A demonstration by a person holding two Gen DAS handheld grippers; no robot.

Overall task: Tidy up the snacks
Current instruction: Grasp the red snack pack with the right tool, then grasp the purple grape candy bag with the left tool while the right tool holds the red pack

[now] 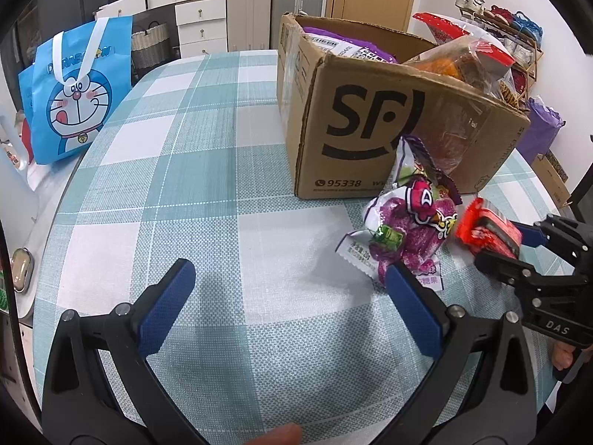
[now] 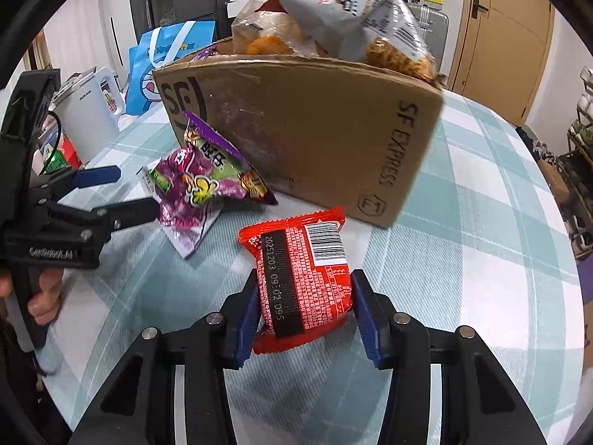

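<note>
A red snack packet (image 2: pixel 304 282) sits between the blue pads of my right gripper (image 2: pixel 304 307), which is shut on it, just in front of the cardboard box (image 2: pixel 315 129). The left wrist view shows the same red packet (image 1: pixel 489 231) in the right gripper (image 1: pixel 519 246) at the right edge. Purple candy bags (image 1: pixel 415 218) lie on the checked tablecloth against the box (image 1: pixel 370 118). My left gripper (image 1: pixel 289 293) stands open over bare cloth, its right pad (image 1: pixel 415 307) close to the nearest purple bag. In the right wrist view the left gripper (image 2: pixel 118 193) is beside the purple bags (image 2: pixel 200 185).
The box holds several large snack bags (image 2: pixel 333 18) that rise above its rim. A blue cartoon tote bag (image 1: pixel 74 89) stands at the table's far left edge. A white appliance (image 2: pixel 92 104) stands beyond it. Suitcases (image 1: pixel 274 11) and drawers line the back wall.
</note>
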